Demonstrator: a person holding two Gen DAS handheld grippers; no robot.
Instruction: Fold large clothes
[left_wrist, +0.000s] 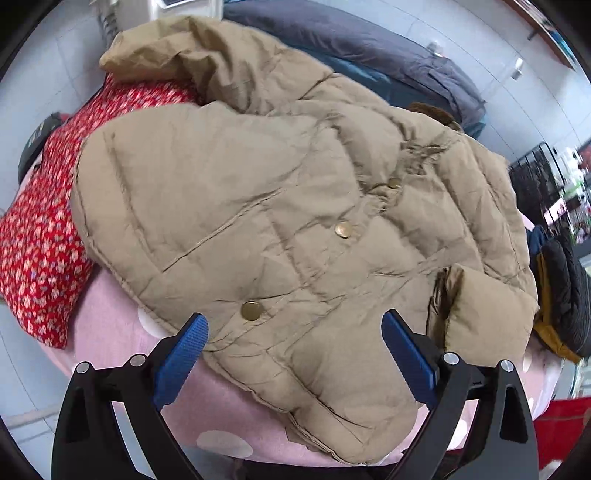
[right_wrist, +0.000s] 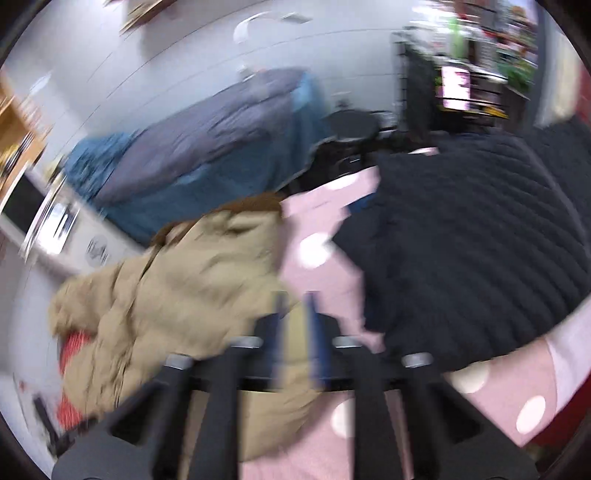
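A tan quilted puffer jacket (left_wrist: 280, 229) lies partly folded on a pink surface with white polka dots (left_wrist: 122, 332), which looks like a bed or a covered counter; which one cannot be told. In the left wrist view the jacket fills most of the picture, with brass snap buttons (left_wrist: 252, 310) running up its front, one sleeve laid across the body, and a cuff (left_wrist: 487, 314) doubled over at the right edge. The left tongs (left_wrist: 295, 347) hang just above the jacket's lower hem with their blue pads spread wide apart and nothing pinched between them, so they are released. A red floral garment (left_wrist: 40, 240) lies under the jacket's left side, a dark quilted garment (left_wrist: 565, 295) sits at the right edge, and grey-blue bedding (left_wrist: 369, 48) is piled behind. The right wrist view is heavily smeared by motion. The right tongs (right_wrist: 295, 314) show blue pads with a narrow gap and tan fabric behind them; whether they pinch that fabric or are merely in front of it cannot be told. The tan jacket (right_wrist: 177, 280) appears at left there, and the dark quilted garment (right_wrist: 472, 236) at right. The risks, as a judgement: the puffy filling may spring the folded sleeve and cuff open again once nothing presses on them, and any pull on the hem could drag the red garment along or slide the whole jacket across the smooth cover, undoing the fold.
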